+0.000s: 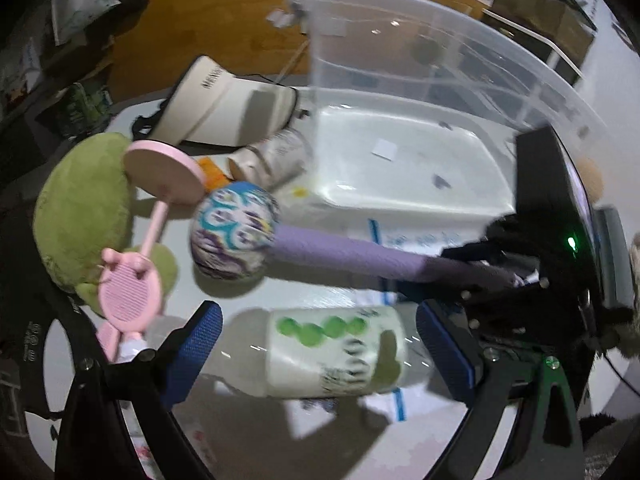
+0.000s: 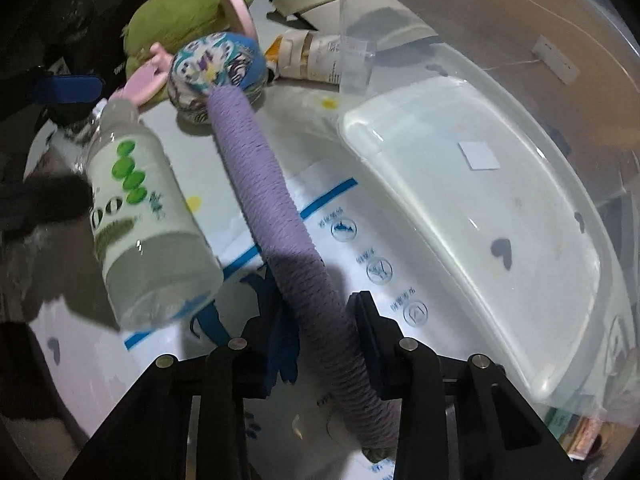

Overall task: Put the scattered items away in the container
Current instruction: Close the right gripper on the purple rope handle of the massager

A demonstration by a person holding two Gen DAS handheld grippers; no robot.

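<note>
My right gripper [image 2: 320, 320] is shut on the purple rope-wrapped stick [image 2: 280, 216] with a patterned ball [image 2: 218, 68] at its far end; it also shows in the left wrist view [image 1: 340, 254], held above the table. My left gripper [image 1: 320, 344] is open, its blue pads either side of a lying plastic bottle [image 1: 328, 352] with green dots; the bottle also shows in the right wrist view [image 2: 140, 216]. The clear plastic container [image 1: 420, 92] stands beyond, its bottom bare [image 2: 480, 208].
A green plush toy [image 1: 84, 208], a pink hand mirror and brush [image 1: 132, 292], a white visor cap [image 1: 228, 104] and a small jar [image 1: 272, 156] lie on the white table. A printed plastic bag [image 2: 340, 240] lies under the stick.
</note>
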